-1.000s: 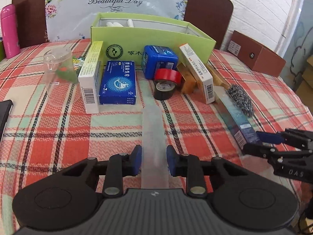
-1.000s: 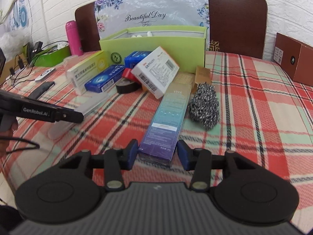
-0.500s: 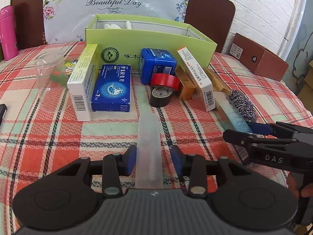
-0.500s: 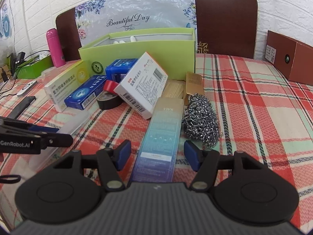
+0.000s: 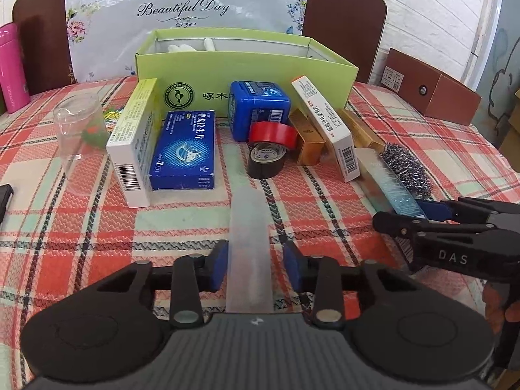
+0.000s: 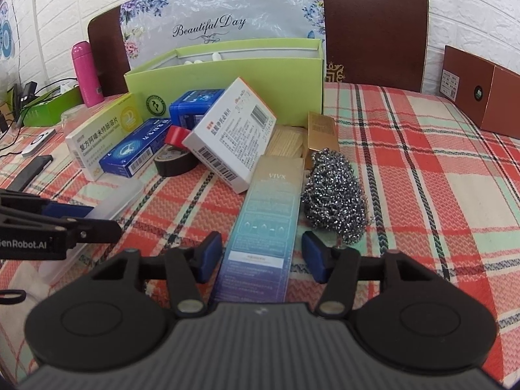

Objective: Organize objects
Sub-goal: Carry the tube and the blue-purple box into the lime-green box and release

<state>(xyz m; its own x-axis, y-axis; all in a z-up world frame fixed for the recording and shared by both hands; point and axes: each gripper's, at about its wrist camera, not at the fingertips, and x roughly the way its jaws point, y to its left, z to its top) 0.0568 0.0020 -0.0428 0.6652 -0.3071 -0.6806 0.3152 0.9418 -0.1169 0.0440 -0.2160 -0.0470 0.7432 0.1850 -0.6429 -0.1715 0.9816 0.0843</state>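
Long translucent case (image 5: 248,227) flat on the plaid tabletop (image 5: 97,227), near its front edge, between the left gripper (image 5: 256,261) pads — jaws just closing, gap on the right side, not clamped. Long VIVX box (image 6: 265,224) between the right gripper (image 6: 261,253) pads — closing too, clear gaps both sides. Steel scourer (image 6: 334,195) just beside the box.

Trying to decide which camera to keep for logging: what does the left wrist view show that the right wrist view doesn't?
Left wrist only: the small green packet behind the clear glass.

Right wrist only: the white remote, the cables and a low green box at the table's far left.

Both: the big green box, tape rolls, steel scourer, long VIVX box and translucent case.
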